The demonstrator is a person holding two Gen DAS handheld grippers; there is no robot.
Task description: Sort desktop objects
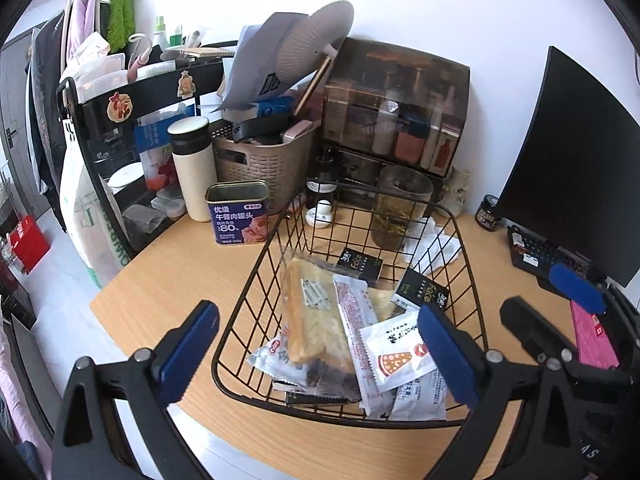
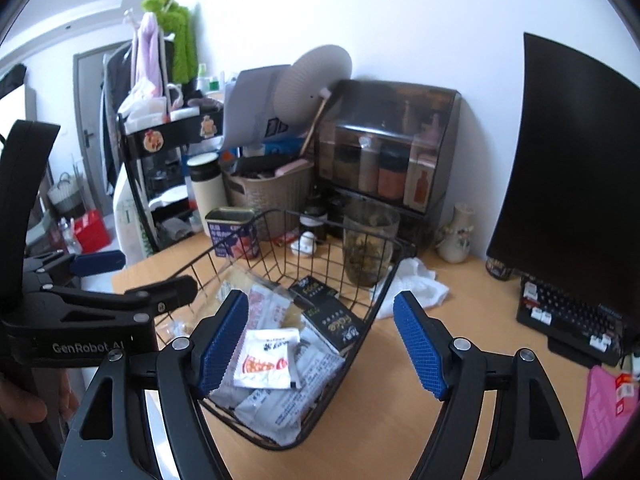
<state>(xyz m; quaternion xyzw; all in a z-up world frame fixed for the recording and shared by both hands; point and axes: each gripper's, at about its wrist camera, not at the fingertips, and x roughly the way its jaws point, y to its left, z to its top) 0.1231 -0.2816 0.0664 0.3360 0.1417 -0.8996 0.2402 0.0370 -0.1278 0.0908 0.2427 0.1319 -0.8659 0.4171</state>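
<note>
- Black wire basket (image 1: 460, 232) sits on the wooden desk (image 1: 168, 292), packed with snack packets: a long pastry pack (image 1: 312, 316), a white sachet with a pizza slice on it (image 1: 394, 354), and two small black boxes (image 1: 420, 290) near the far right side.
- Left wrist view: the left gripper (image 1: 320, 354) hangs over the near end of the basket, jaws spread wide with nothing between the blue pads, so it's released. One pad is outside the basket's left wall, the other over its right side.
- Same view: a blue meat tin (image 1: 238, 218) stands just behind the basket, a cream flask (image 1: 192, 168) beside it, and a glass jar (image 1: 402, 204) at the far edge. The right gripper (image 1: 552, 300) pokes in at the right, near the keyboard (image 1: 536, 254).
- Right wrist view: the right gripper (image 2: 324, 346) straddles the basket's right wall, pads apart and gripping nothing.
- Same view: white cloth (image 2: 416, 284) lies just beside the basket, and a dark monitor (image 2: 576, 168) is off to the right.
</note>
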